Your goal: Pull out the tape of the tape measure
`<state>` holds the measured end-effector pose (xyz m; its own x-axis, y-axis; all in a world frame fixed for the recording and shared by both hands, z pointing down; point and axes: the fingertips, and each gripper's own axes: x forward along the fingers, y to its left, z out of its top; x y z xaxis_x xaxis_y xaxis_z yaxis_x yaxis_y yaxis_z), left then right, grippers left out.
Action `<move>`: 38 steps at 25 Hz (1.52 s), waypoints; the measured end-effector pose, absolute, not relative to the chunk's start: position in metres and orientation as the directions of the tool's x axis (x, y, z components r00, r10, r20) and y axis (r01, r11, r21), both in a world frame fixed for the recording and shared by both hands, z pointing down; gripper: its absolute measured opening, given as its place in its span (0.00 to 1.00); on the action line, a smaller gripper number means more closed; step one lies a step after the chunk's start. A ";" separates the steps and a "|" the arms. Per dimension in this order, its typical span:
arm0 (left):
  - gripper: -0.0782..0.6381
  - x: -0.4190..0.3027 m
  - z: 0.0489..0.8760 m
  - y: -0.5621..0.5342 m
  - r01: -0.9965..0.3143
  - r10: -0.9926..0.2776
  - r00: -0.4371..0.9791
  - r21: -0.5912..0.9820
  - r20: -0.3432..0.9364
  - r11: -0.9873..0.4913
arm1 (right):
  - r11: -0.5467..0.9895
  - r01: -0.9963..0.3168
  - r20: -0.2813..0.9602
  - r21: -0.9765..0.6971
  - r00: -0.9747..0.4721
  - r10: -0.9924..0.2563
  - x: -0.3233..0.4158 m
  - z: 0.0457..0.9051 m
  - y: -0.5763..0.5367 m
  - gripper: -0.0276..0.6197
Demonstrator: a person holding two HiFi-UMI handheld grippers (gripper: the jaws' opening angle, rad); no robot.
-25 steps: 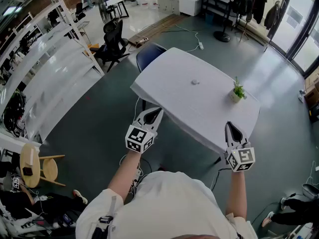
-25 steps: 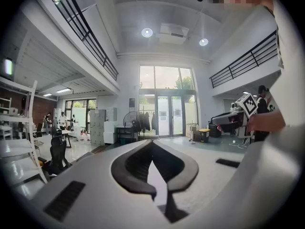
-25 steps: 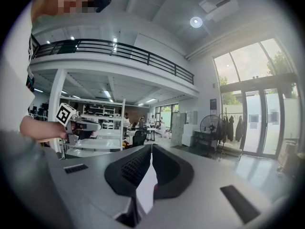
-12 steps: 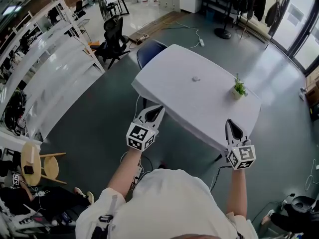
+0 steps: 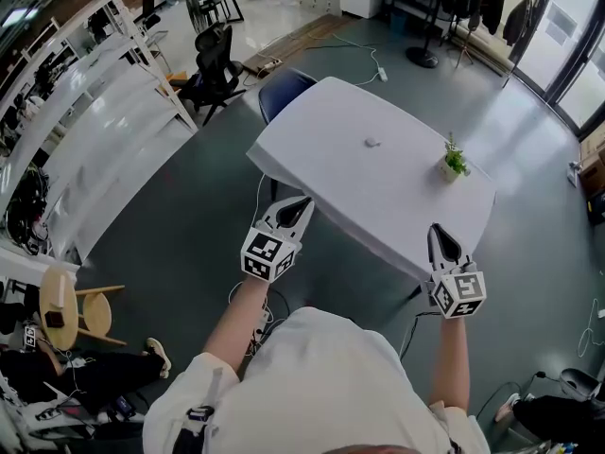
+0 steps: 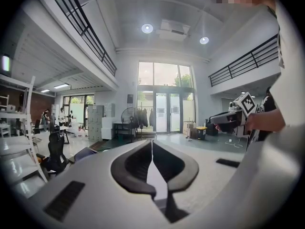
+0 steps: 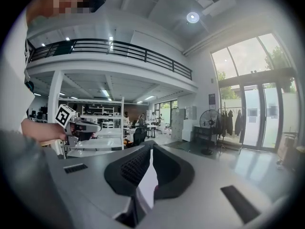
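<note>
Both forearms extend forward from the person's body at the lower centre of the head view, elbows bent, each hand behind its marker cube. The left claw (image 5: 301,202) points up-frame toward the near left edge of the desk (image 5: 359,197). Its own view shows the left claw (image 6: 152,144) closed tip to tip with nothing between the jaws. The right claw (image 5: 437,233) sits at the desk's near right corner. The right claw (image 7: 151,146) is likewise closed and empty. Both are held roughly level.

The tape measure (image 5: 371,142) lies alone near the middle of the white desk, well apart from both claws and too small for detail. A potted plant (image 5: 452,166) stands toward the desk's right end. A blue chair (image 5: 284,91) is at the far edge. The floor (image 5: 170,244) is grey, with white shelving (image 5: 95,130) at the left of the frame.
</note>
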<state>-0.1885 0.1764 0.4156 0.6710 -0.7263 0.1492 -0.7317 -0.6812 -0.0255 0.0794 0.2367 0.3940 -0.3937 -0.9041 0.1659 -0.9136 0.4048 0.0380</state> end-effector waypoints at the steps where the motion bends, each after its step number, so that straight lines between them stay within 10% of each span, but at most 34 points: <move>1: 0.12 -0.189 0.416 0.177 -0.732 -0.726 0.671 -0.024 0.148 -0.681 | 0.403 -0.915 0.168 0.030 -0.393 -0.904 0.080 0.395 0.237 0.10; 21: 0.49 -0.202 0.433 0.169 -0.715 -0.698 0.695 0.062 0.171 -0.697 | 0.409 -0.912 0.231 0.018 -0.394 -0.889 0.067 0.410 0.243 0.21; 38: 0.50 -0.233 0.444 0.162 -0.674 -0.654 0.730 0.055 0.197 -0.736 | 0.349 -0.937 0.262 0.009 -0.334 -0.905 0.035 0.422 0.242 0.21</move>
<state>-0.2333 0.1620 0.4443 0.7303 -0.6541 0.1971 -0.6744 -0.7363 0.0550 0.0349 0.2424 0.4216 -0.3344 -0.9052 0.2624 -0.9372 0.3487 0.0086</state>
